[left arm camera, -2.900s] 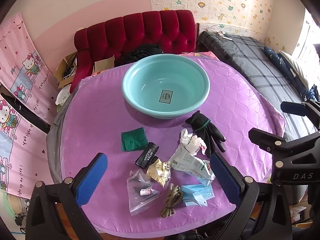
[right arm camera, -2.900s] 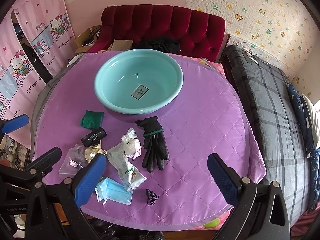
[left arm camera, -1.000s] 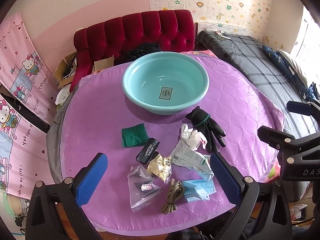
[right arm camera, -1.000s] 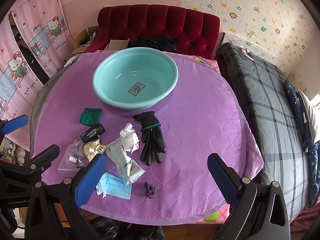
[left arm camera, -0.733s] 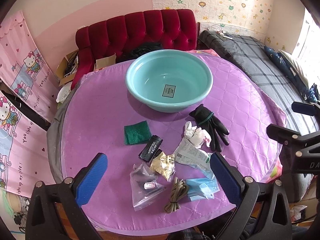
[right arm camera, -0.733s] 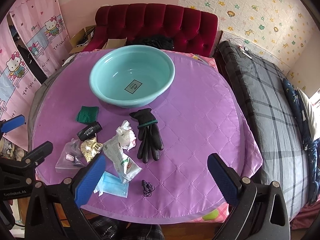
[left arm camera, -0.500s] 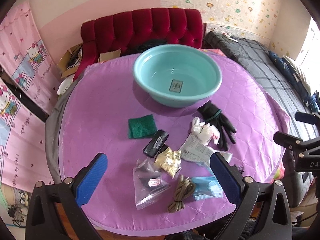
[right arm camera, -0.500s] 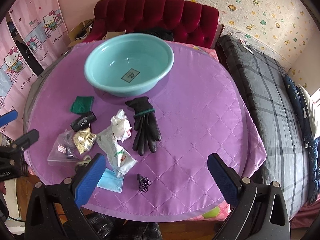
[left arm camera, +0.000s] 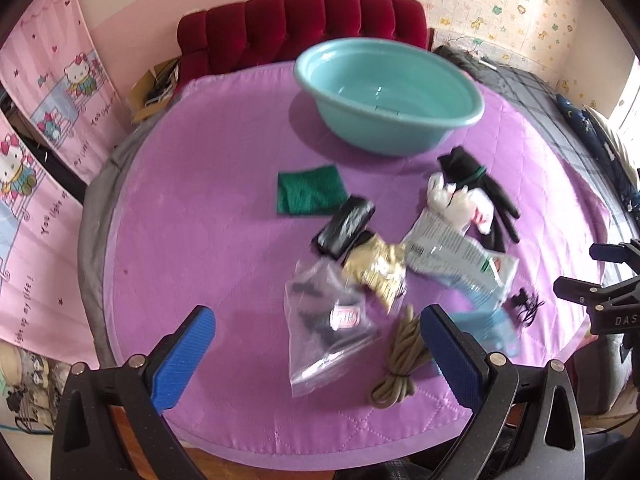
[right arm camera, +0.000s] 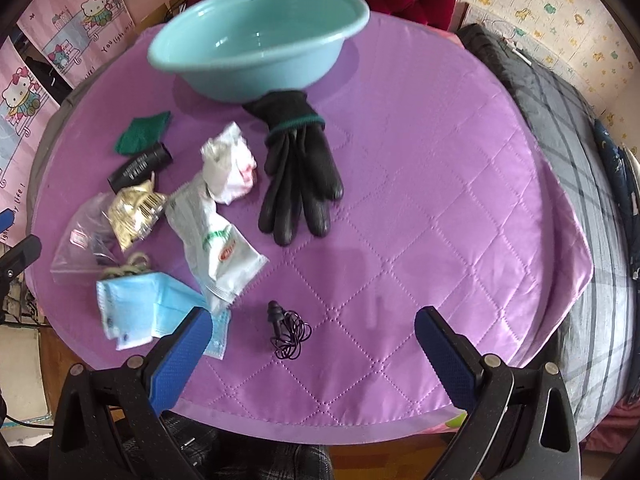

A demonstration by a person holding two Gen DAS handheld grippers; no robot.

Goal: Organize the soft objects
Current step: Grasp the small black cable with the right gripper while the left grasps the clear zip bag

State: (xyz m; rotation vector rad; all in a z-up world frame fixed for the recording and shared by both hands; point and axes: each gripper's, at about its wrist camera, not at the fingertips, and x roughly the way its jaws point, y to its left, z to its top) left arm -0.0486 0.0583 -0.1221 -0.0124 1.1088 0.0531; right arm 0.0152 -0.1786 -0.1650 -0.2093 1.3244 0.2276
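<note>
A teal basin [left arm camera: 384,88] [right arm camera: 260,36] stands at the far side of a round table with a purple quilted cover [left arm camera: 192,216] [right arm camera: 420,184]. In front of it lie black gloves [right arm camera: 300,176] [left arm camera: 484,196], a green cloth [left arm camera: 310,194] [right arm camera: 142,132], a crumpled white bag [right arm camera: 228,164], a white packet [right arm camera: 218,240], a blue face mask [right arm camera: 148,308], a clear zip bag [left arm camera: 328,324] and a coiled cord [left arm camera: 400,364]. My left gripper [left arm camera: 316,356] is open above the zip bag. My right gripper [right arm camera: 312,356] is open above a small black cable [right arm camera: 288,332].
A black tube [left arm camera: 344,226] and a gold foil wrapper [left arm camera: 380,272] lie among the pile. A red tufted sofa [left arm camera: 300,28] stands behind the table. A bed with grey plaid cover [right arm camera: 580,152] is on the right. Pink curtains [left arm camera: 36,128] hang on the left.
Both grippers have come down and forward toward the table, so the objects look larger. The left one has swung left of the pile. Nothing on the table has moved.
</note>
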